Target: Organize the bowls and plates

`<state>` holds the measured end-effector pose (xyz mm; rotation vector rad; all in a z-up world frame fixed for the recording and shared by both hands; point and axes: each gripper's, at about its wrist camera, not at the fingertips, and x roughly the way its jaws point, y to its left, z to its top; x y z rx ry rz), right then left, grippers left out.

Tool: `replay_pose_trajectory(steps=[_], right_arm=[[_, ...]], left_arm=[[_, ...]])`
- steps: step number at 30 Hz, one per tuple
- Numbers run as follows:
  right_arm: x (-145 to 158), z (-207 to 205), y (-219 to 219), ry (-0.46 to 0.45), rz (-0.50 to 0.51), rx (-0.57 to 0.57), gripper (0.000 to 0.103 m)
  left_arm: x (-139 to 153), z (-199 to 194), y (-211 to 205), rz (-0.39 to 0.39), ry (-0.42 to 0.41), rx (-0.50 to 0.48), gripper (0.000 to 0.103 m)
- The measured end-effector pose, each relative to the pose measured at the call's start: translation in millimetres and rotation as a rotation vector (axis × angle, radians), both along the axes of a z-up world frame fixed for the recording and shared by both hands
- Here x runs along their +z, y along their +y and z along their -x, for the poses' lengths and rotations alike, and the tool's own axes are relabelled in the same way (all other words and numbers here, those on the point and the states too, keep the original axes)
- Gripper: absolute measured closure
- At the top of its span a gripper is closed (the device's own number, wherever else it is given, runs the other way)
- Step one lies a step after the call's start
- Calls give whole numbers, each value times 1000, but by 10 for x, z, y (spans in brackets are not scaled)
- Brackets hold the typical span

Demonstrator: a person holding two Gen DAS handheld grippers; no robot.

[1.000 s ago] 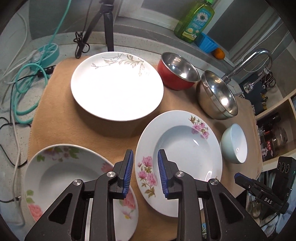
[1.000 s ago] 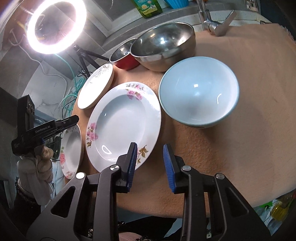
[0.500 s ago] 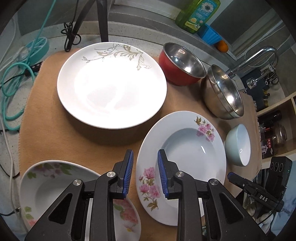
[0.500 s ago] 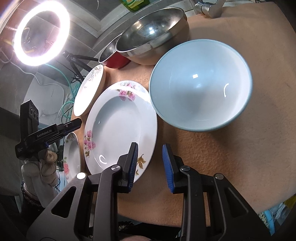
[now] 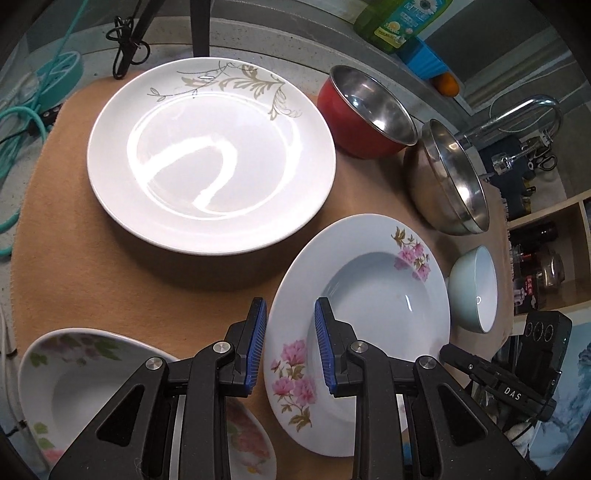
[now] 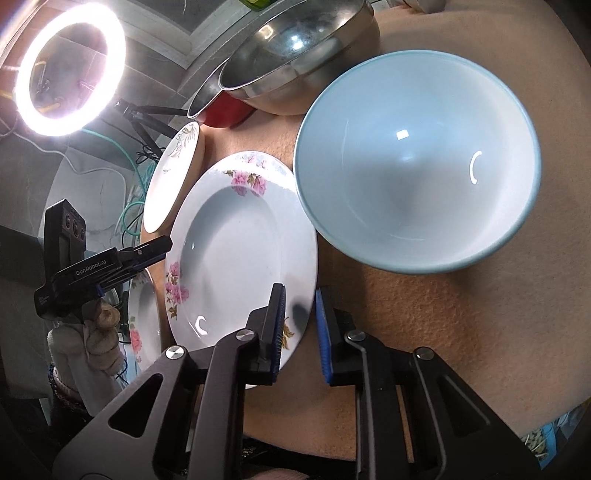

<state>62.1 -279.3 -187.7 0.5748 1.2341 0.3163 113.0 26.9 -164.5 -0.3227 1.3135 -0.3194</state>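
A deep white plate with pink flowers (image 5: 369, 295) (image 6: 236, 243) lies on the tan mat (image 5: 147, 288). My left gripper (image 5: 290, 347) stands open and straddles its left rim. My right gripper (image 6: 299, 317) straddles the opposite rim; its jaws are closing, with a gap still showing beside the rim. A large white plate with a gold leaf pattern (image 5: 210, 158) sits behind. A red bowl (image 5: 369, 114), a steel bowl (image 5: 450, 181) and a pale blue bowl (image 6: 417, 158) stand along the right. A second flowered deep plate (image 5: 74, 387) lies at the near left.
A green dish soap bottle (image 5: 399, 18) and a faucet (image 5: 524, 110) stand behind the mat. Teal cables (image 5: 22, 122) lie off its left side. A ring light (image 6: 70, 70) glows on a tripod. A gloved hand (image 6: 99, 332) holds the left gripper.
Both grippers have come down and closer to the pink-flowered plate. The right jaws have narrowed around its rim. The left jaws keep the same gap.
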Motion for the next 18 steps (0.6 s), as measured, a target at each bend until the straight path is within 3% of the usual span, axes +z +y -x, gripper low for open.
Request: replay_pose_trajectory(steps=[18], right_arm=[[0, -26, 7, 15, 13, 11, 89]], left_arm=[[-25, 41, -60, -19, 8, -18, 79]])
